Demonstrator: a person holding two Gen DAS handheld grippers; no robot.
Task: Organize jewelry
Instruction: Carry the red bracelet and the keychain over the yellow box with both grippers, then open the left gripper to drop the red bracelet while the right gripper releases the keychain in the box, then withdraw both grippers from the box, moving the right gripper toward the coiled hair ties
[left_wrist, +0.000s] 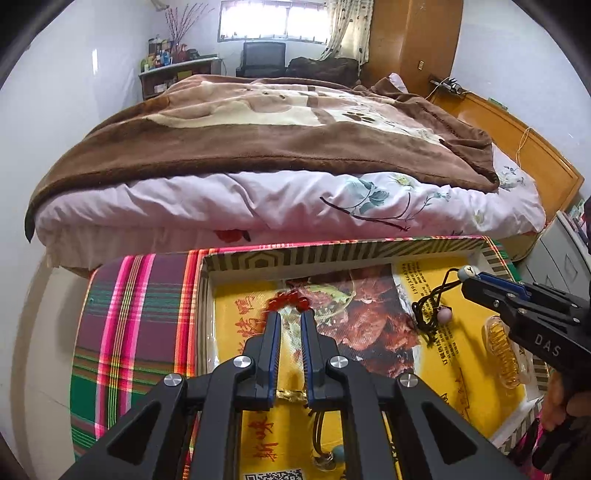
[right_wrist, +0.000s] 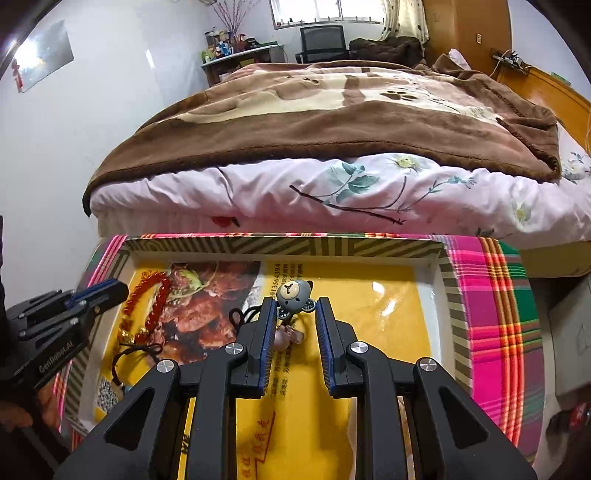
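My left gripper (left_wrist: 290, 314) points down into the shallow box tray (left_wrist: 332, 254), its jaws nearly together on a red bead bracelet (left_wrist: 291, 300). In the right wrist view the bracelet (right_wrist: 157, 306) trails from the left gripper (right_wrist: 118, 290) onto the tray's yellow flyer. My right gripper (right_wrist: 295, 302) is shut on a grey bear charm (right_wrist: 293, 293) over the tray's middle. The charm's black cord (left_wrist: 428, 306) with a pink bead (left_wrist: 445, 314) hangs below the right gripper (left_wrist: 467, 275).
An amber hair clip (left_wrist: 502, 350) lies at the tray's right side. A dark cord bracelet with a teal bead (left_wrist: 325, 448) lies under my left gripper. The tray (right_wrist: 280, 245) sits on a plaid cloth (left_wrist: 140, 317). A bed (left_wrist: 280, 199) stands close behind.
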